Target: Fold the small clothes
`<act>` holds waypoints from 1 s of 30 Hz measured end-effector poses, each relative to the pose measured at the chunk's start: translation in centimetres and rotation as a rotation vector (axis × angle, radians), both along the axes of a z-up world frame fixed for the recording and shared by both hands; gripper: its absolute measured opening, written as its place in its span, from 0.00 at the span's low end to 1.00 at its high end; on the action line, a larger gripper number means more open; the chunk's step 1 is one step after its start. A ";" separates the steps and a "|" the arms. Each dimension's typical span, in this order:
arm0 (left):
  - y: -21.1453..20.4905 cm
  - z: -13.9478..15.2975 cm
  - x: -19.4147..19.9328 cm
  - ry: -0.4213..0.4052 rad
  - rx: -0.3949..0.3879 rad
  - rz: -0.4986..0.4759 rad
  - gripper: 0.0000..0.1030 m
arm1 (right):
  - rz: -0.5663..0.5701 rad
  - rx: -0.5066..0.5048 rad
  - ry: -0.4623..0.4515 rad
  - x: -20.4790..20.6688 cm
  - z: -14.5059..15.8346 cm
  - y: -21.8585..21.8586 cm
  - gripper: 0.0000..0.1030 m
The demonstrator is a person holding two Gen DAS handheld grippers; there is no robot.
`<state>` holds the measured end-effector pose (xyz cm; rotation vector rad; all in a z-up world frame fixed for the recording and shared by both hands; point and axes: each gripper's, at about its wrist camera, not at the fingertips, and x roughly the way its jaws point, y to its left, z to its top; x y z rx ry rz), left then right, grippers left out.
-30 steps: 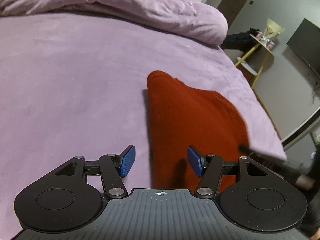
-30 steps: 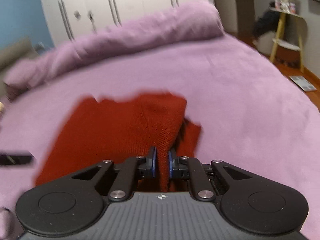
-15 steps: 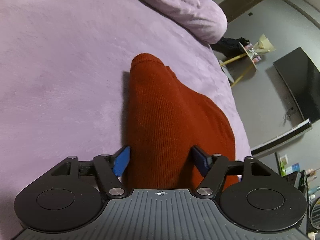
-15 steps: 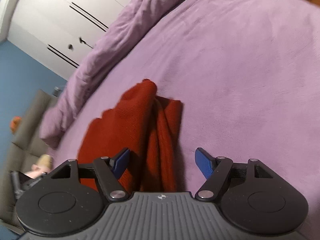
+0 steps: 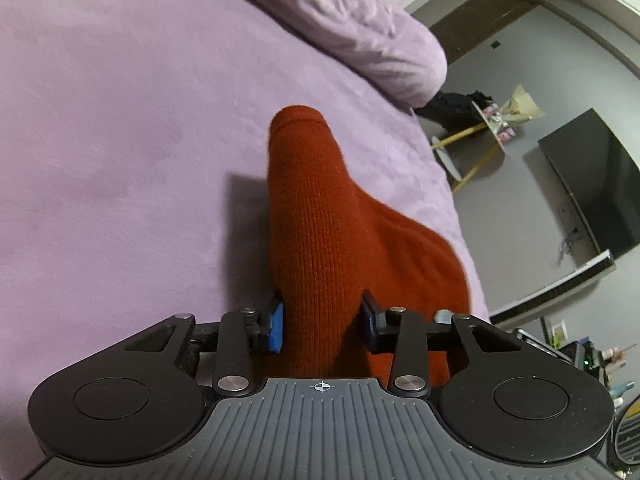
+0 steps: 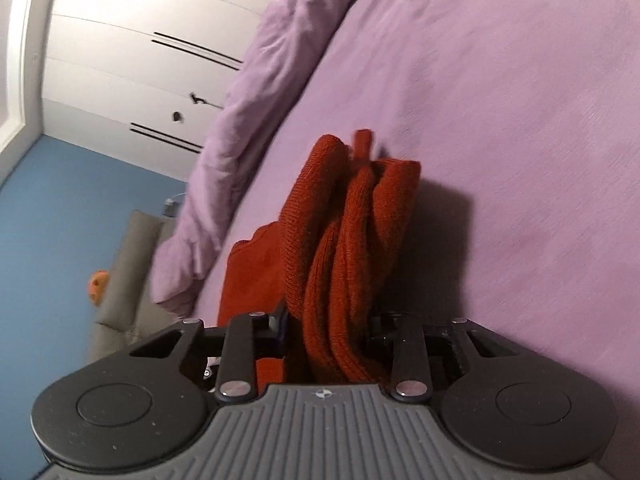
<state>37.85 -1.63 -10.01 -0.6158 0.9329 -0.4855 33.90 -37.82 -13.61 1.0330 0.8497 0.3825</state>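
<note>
Between both grippers' closing jaws, rust-red knit (image 5: 320,224)

The knit cloth (image 5: 320,232) lies on the bed (image 5: 120,140). A bunched fold of it sits between the fingers (image 5: 276,328) of the left gripper (image 5: 322,326), which are closing on it. Another thick fold sits between the closing fingers of the right gripper (image 6: 326,330). The rolled blanket (image 5: 352,28) lies on the bed behind the cloth. Past the bed's edge, a small side table (image 5: 480,136) stands on the floor, and a screen (image 5: 592,188) hangs on the wall to its right.
</note>
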 end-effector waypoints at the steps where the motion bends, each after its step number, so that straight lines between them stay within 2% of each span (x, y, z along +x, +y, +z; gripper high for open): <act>1: 0.6 0.7 -0.6 -0.005 0.012 0.002 0.39 | 0.022 0.018 0.007 -0.3 0.1 1.1 0.29; 3: 2.0 2.1 -2.0 -0.010 0.033 0.001 0.38 | 0.075 0.067 0.028 -1.1 0.2 3.5 0.29; 5: 3.9 3.5 -3.7 0.013 0.091 0.011 0.39 | 0.117 0.117 0.034 -2.2 0.1 5.3 0.29; 7: 5.4 4.4 -5.6 0.029 0.172 0.031 0.43 | 0.162 0.092 0.035 -3.4 0.3 6.8 0.31; 9: 6.9 4.7 -7.7 0.044 0.304 0.062 0.42 | 0.159 -0.028 0.068 -4.5 0.6 7.7 0.36; 10: 7.5 4.9 -8.7 0.040 0.361 0.079 0.42 | 0.135 -0.134 0.057 -5.5 1.4 7.9 0.37; 12: 8.4 5.6 -11.5 -0.016 0.450 0.095 0.43 | 0.087 -0.348 -0.018 -8.0 3.6 8.3 0.41; 13: 8.6 5.8 -13.0 -0.048 0.481 0.094 0.46 | 0.069 -0.408 -0.051 -9.5 4.5 8.4 0.42; 14: 8.7 5.8 -14.7 -0.082 0.510 0.089 0.48 | 0.064 -0.426 -0.074 -11.0 5.3 8.4 0.42; 16: 8.4 5.5 -17.4 -0.115 0.538 0.075 0.52 | 0.066 -0.389 -0.084 -13.9 5.8 8.4 0.47; 20: 6.6 2.8 -20.6 -0.093 0.542 0.007 0.51 | 0.054 -0.321 -0.002 -17.3 4.4 8.9 0.51; 22: 5.7 1.8 -20.3 -0.081 0.551 0.015 0.51 | 0.036 -0.259 0.054 -17.4 3.3 9.3 0.51; 25: 4.5 1.1 -18.9 -0.076 0.565 0.039 0.51 | -0.006 -0.159 0.084 -17.0 1.8 10.1 0.50; 26: 4.1 0.9 -18.2 -0.072 0.562 0.042 0.51 | -0.028 -0.110 0.093 -16.7 1.6 10.3 0.45; 28: 3.8 0.4 -17.3 -0.016 0.578 0.092 0.47 | -0.085 0.026 0.127 -16.4 0.8 10.1 0.17; 29: 4.0 0.4 -16.6 0.010 0.560 0.117 0.47 | -0.115 0.136 0.140 -16.4 0.2 9.7 0.16; 30: 4.2 0.4 -16.8 0.017 0.549 0.141 0.48 | -0.142 0.230 0.112 -16.7 0.0 9.3 0.15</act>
